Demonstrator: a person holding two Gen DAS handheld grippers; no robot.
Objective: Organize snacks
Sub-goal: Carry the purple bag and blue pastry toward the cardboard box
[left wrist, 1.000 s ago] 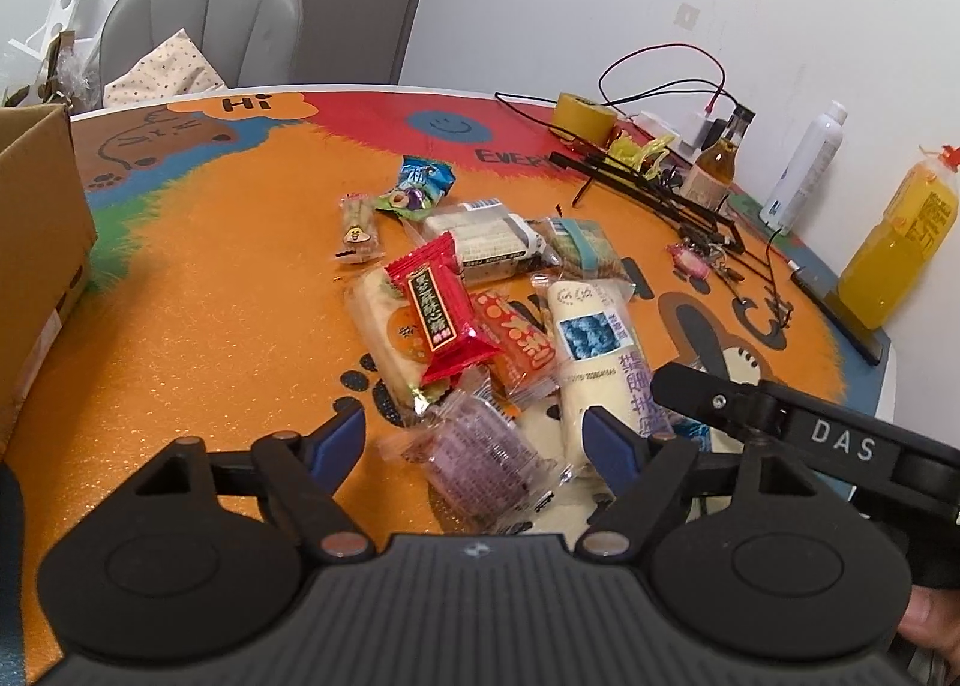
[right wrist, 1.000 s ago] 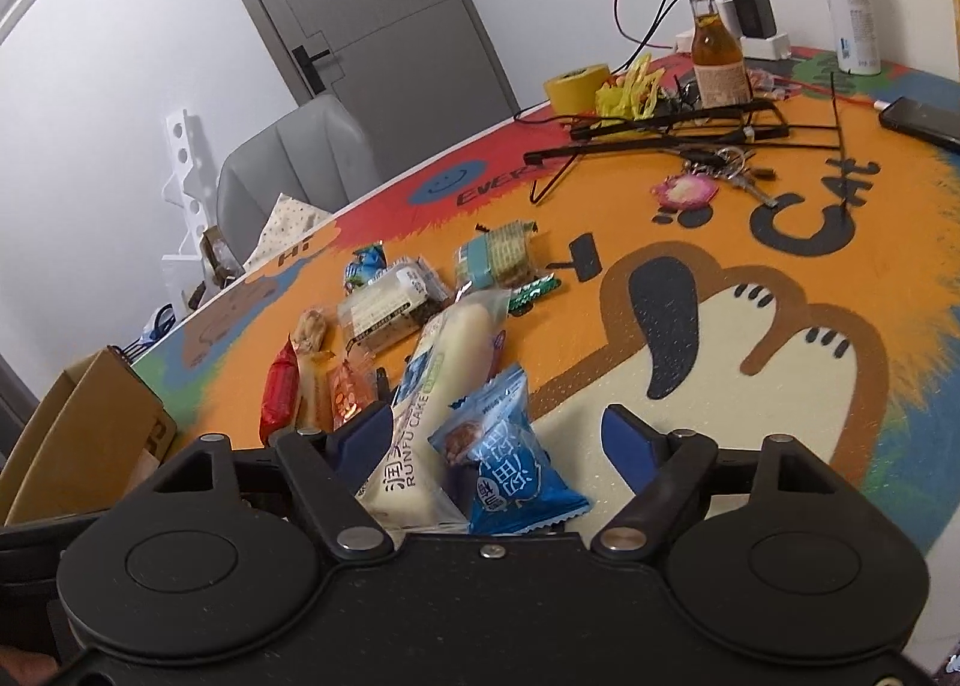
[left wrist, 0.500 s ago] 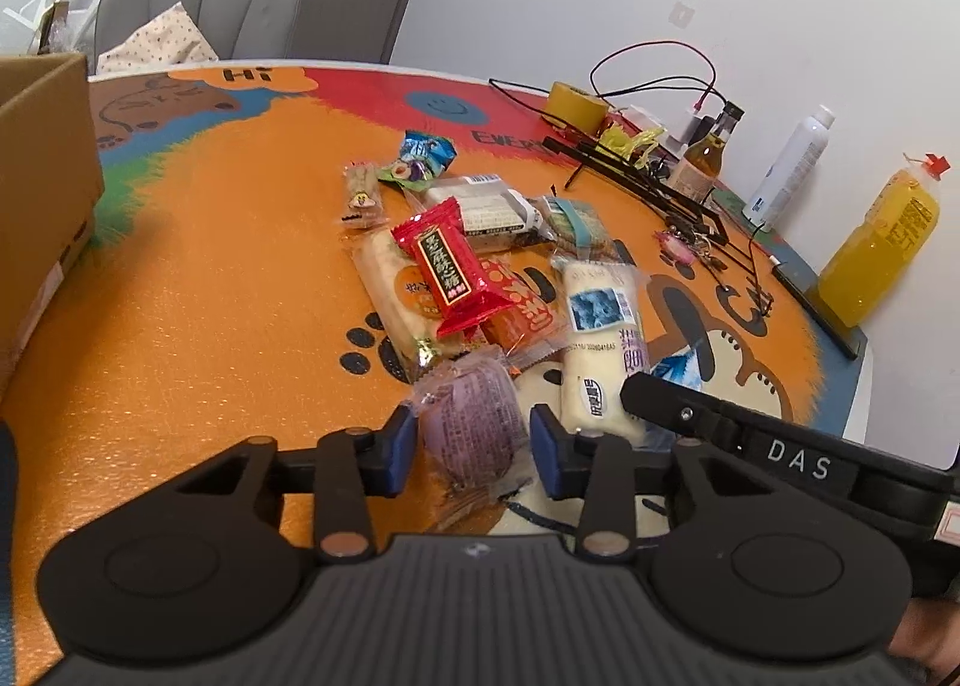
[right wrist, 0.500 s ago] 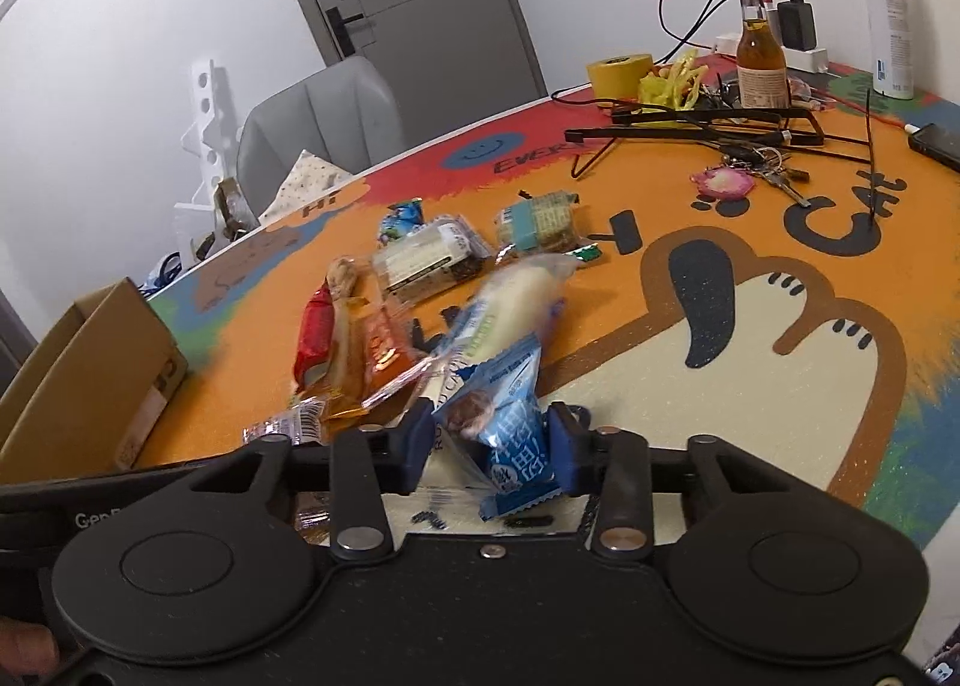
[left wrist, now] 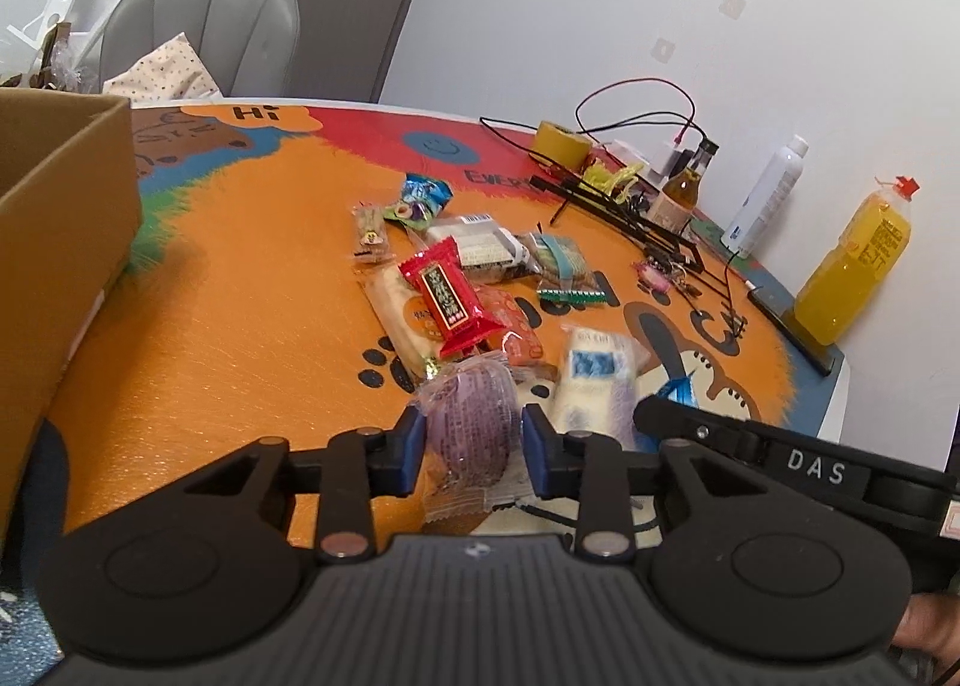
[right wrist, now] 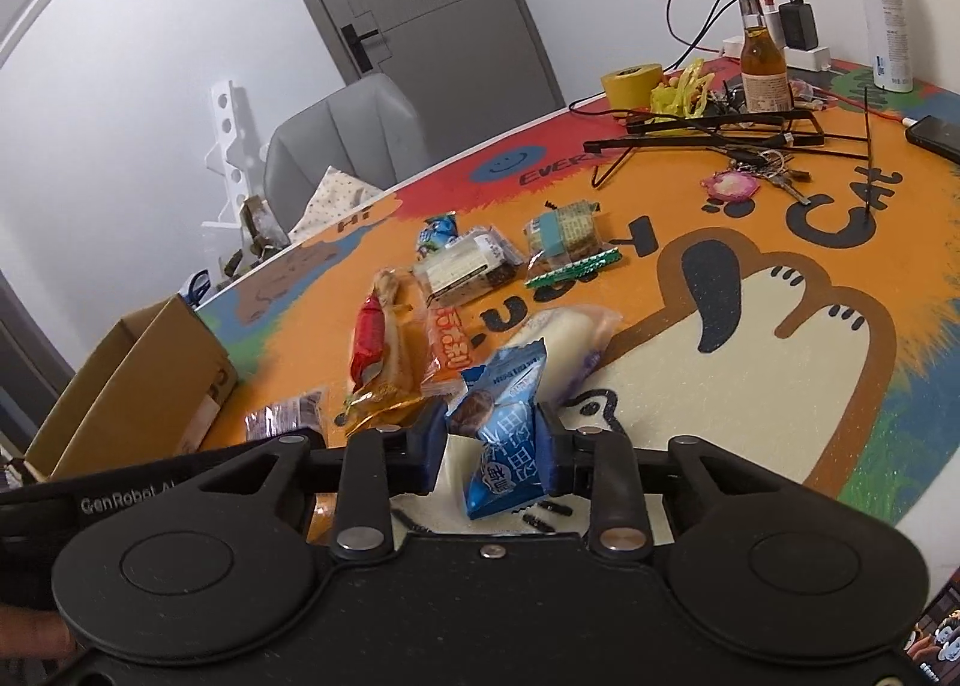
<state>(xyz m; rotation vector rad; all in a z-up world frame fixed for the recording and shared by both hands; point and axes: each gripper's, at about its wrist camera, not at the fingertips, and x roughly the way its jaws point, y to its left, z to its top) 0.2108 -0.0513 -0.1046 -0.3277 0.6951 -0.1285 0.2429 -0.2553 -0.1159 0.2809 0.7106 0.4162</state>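
My left gripper [left wrist: 474, 449] is closing on the purple snack pack [left wrist: 474, 428]; both blue pads press its sides, pinching it, wrapper crinkled, its clear lower seam hanging between the fingers. It sits up off the table [left wrist: 240, 326] near the near edge. My right gripper [right wrist: 493, 449] is closing too, pads squeezing the blue snack pack [right wrist: 504, 434], which is tilted and pinched at its middle, also close to the near edge. In the left view the right gripper's arm crosses just right of my pads, marked DAS.

Rest of the pile lies mid-table on the orange mat: red packet [left wrist: 447, 296] lying across a long pale cake pack [left wrist: 399, 320], orange packet [left wrist: 510, 320] touching it on the right, white roll pack [left wrist: 594, 380] just beyond my fingers. Farther toward the far edge: clear cracker pack [left wrist: 480, 248], teal-banded biscuit pack [left wrist: 561, 260], small blue-green candy bag [left wrist: 420, 197], small stick snack [left wrist: 369, 233]. A green strip [right wrist: 573, 269] lies beside the biscuit pack.

Cardboard box [left wrist: 54, 242] stands at the left edge, open top. Along the far right edge: yellow tape roll [left wrist: 561, 143], black wire rack [left wrist: 630, 212], brown glass bottle [left wrist: 684, 188], white spray bottle [left wrist: 768, 194], orange juice bottle [left wrist: 852, 266], keys with a pink charm [right wrist: 744, 182], phone [right wrist: 936, 134]. Grey chair [left wrist: 210, 26] behind the table with a dotted cloth [left wrist: 162, 71] on it.
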